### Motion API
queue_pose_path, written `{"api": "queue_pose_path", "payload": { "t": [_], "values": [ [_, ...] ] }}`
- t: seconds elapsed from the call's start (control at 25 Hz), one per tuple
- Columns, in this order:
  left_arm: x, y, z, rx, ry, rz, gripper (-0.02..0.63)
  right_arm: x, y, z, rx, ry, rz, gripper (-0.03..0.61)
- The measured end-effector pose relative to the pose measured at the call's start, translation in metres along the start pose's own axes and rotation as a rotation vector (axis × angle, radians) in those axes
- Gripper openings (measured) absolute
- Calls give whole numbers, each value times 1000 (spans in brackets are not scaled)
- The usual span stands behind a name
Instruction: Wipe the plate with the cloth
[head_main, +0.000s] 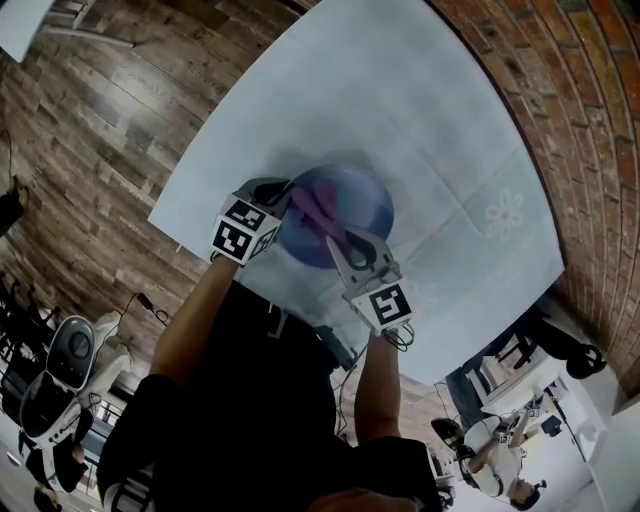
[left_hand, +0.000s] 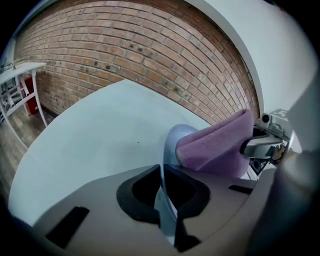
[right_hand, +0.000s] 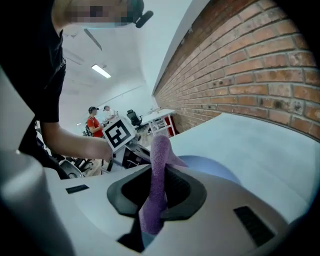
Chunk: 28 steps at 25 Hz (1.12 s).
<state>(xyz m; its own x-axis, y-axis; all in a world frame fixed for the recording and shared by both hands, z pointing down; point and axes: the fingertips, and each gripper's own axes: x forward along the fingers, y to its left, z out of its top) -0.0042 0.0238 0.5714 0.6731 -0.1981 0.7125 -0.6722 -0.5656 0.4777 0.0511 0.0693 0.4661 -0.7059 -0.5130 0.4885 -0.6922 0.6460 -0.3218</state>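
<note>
My left gripper is clenched on the rim of the blue plate. The thin edge runs straight up between the two pads, so the plate stands on its side ahead of those jaws instead of lying flat. I judge I hold it this way to turn its face toward my other hand and to keep it from sliding when pressed. From here I cannot tell whether the far rim rests on the pale table or hangs clear above it.

My right gripper is grasping the purple cloth. A folded band of it is pinched between the pads, rises past them and flops forward over the tips. That leaves a soft wad in front of the jaws, so fabric rather than hard fingertips should meet the plate.

Seen from my left jaws, the free end of the cloth lies just to their right and appears to press on the plate's face near the upper rim. From my right jaws, the plate sits just beyond and below the cloth, with the left gripper's marker cube off to the left.

I judge the wiping is starting: both grips are set, and most of the plate's face is not yet covered by the cloth.
</note>
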Motion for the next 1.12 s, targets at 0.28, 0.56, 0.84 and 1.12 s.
{"api": "queue_pose_path", "payload": {
  "t": [0.28, 0.56, 0.84, 1.12],
  "values": [
    [1, 7, -12, -2, 19, -6, 43, 27, -23, -30, -105, 198, -75, 69],
    [7, 4, -11, 43, 34, -13, 44, 54, -28, -41, -266, 310, -124, 69],
    [7, 3, -10, 46, 32, -23, 44, 76, -36, -55, -383, 406, -162, 68],
    [9, 2, -8, 64, 32, -15, 43, 89, -40, -54, -459, 428, -157, 66]
  ]
}}
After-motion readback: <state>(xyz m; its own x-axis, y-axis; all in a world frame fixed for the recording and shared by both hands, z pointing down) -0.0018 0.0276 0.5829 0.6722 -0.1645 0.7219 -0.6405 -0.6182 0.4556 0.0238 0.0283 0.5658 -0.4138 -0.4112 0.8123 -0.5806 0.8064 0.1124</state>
